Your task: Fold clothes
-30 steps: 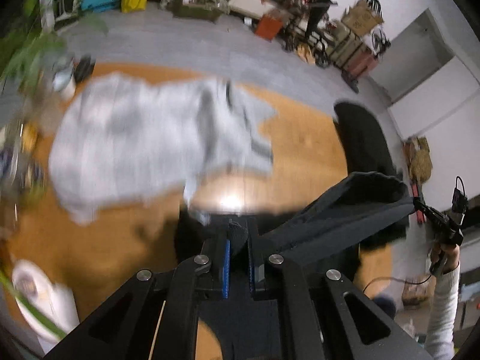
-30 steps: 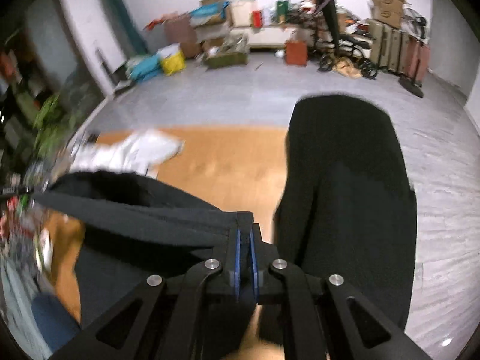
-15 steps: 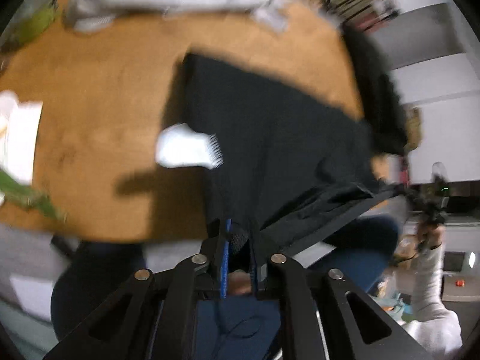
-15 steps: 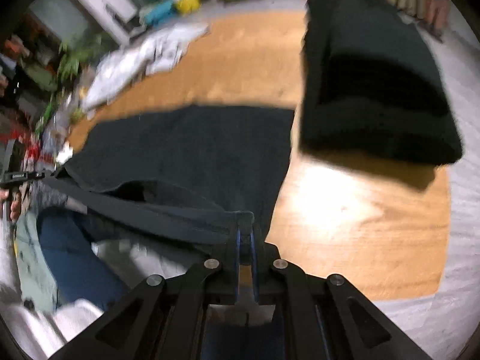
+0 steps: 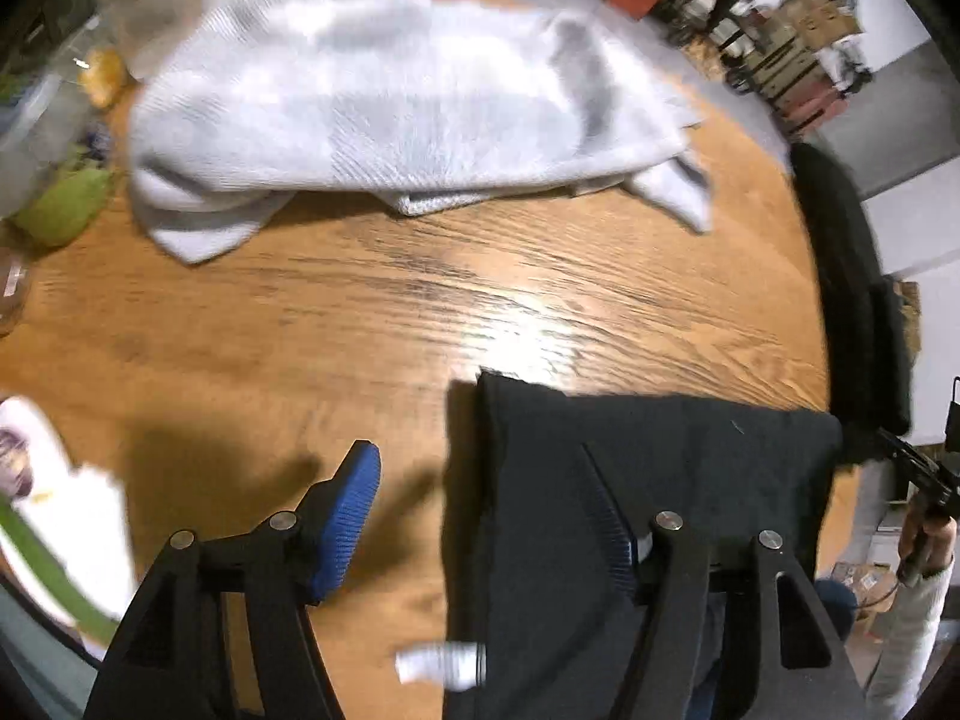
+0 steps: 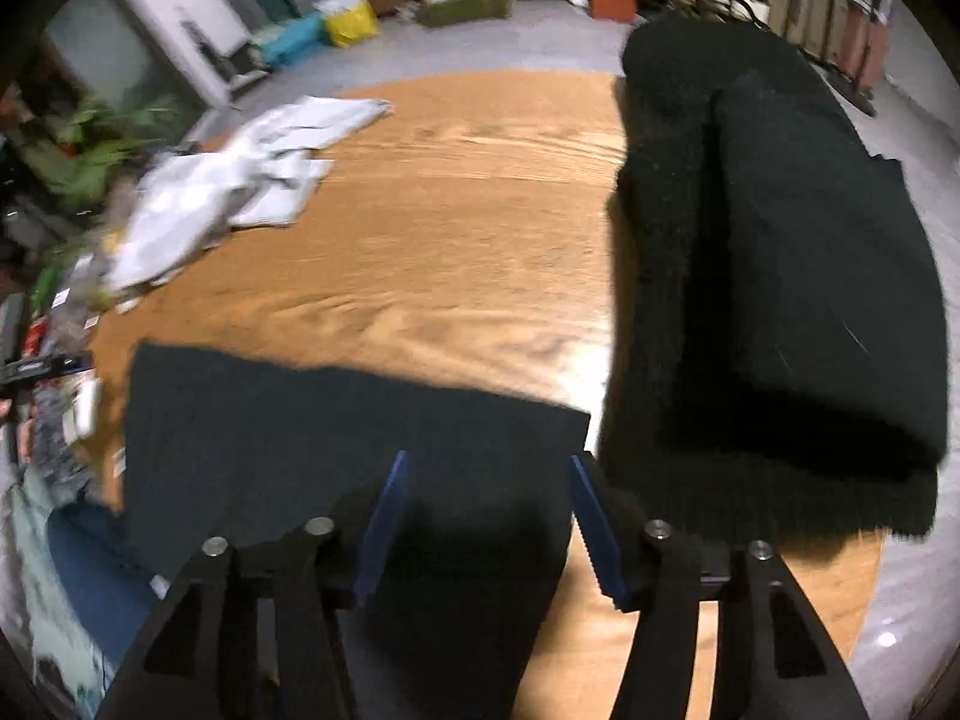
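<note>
Now dark garment (image 6: pixel 336 420) lies flat.

a cluttered storage-like room: boxes and bags (image 6: pixel 354 21) line the walls around a round wooden table (image 6: pixel 456 228).

the table (image 5: pixel 372 324) is glossy grained wood with a bright glare patch. the black garment (image 6: pixel 312 420) is matt, flat cloth; the folded black stack (image 6: pixel 798 276) looks fuzzier. the white garment (image 5: pixel 384 96) is ribbed knit cloth.
</note>
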The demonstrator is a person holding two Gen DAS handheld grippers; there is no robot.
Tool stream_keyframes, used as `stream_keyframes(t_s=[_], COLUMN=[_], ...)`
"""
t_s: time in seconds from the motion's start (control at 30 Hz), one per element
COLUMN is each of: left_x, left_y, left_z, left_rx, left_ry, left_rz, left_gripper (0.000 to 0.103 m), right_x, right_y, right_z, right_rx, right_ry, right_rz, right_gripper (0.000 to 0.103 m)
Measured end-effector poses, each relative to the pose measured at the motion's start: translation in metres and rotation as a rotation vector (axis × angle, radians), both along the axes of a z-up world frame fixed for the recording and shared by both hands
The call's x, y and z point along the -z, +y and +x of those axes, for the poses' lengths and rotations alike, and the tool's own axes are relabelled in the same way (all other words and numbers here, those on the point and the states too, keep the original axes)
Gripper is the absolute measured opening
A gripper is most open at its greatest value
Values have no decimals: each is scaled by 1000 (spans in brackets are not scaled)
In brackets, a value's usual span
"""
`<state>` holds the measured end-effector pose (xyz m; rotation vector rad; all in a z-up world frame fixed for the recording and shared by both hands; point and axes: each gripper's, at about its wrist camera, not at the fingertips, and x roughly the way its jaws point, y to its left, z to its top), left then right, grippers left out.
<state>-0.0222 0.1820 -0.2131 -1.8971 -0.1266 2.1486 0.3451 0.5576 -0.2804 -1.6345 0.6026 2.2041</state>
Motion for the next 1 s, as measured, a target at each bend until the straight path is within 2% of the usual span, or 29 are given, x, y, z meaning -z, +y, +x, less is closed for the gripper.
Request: stream_keyframes(t_s=[0.13,0.27,0.33,0.4,0.43,0.47,0.5,0.53,0.6,0.7,0.87,0.93,1.0], left_x=[29,37,41,42,40,39,38,34,22,-1,-45,-63,-78], left_y=[13,21,25,26,26,27,27,28,29,23,18,12,2], left_z=[-18,-16,-14,-13,-14,-14,-15,-16,-17,-27,-52,-68,-85], left_rx=[10,32,43,31,25,24,16,12,8,-16,-60,-102,-165], left_ry=[-64,-84,-89,-81,-61,-59,-60,-50,-4,34,139,195,254], left_rz=[-23,15,6,3,14,23,27,25,15,59,78,116,145], left_gripper=[67,67,67,66,45,12,5,3,2,2,2,2,7], right_x=[40,57,65,73,77,78,73,66,52,32,-2,-16,-30], right_y=[22,25,26,28,28,28,30,32,37,45,57,62,67], right_z=[-27,-30,-31,-33,-33,-32,-34,-39,-47,-60,-82,-90,-99], right_rx=[69,70,70,70,70,66,69,73,83,97,120,129,138], right_ry=[-137,-160,-170,-179,-184,-179,-164,-146,-110,-57,32,68,104], right_rz=[2,-29,-47,-65,-73,-77,-64,-46,-12,40,127,162,196], right_gripper=[48,48,45,35,29,16,6,5,5,4,4,4,6])
